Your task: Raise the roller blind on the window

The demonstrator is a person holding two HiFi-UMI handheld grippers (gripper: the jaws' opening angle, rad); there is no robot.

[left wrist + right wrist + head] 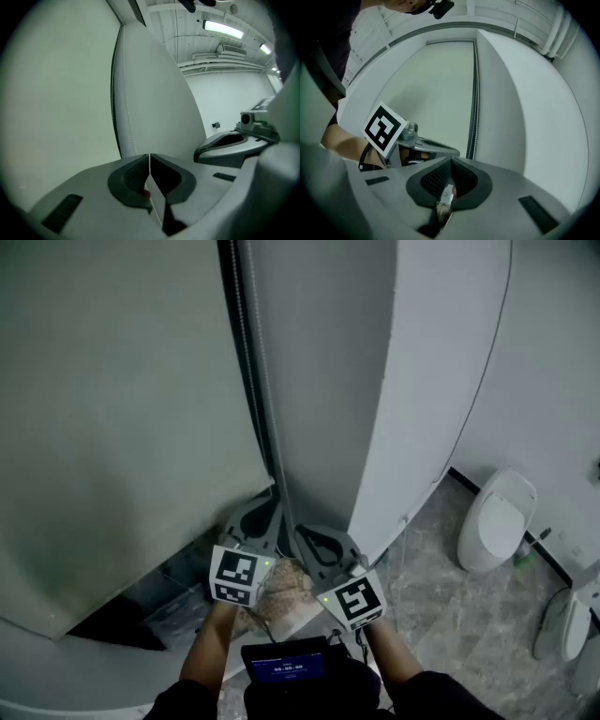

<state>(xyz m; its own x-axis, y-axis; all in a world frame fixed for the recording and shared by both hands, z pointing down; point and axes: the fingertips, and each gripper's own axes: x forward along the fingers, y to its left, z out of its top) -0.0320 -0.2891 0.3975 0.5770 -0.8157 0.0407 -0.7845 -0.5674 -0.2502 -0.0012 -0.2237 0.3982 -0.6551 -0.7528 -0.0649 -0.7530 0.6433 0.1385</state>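
The pale green roller blind hangs on the left, with its bottom edge low above a dark gap. Its bead chain runs down the blind's right edge to my two grippers. My left gripper is shut at the chain's lower end. In the left gripper view the chain passes behind the left jaw, and only a thin pale line shows between the shut jaws of this gripper. My right gripper sits just right of it. Seen in its own view, that gripper is shut on a shiny piece of the chain.
A white wall panel stands right of the chain. White fixtures sit on the stone floor at the right. A small device with a lit screen hangs at the person's chest. The dark gap lies under the blind.
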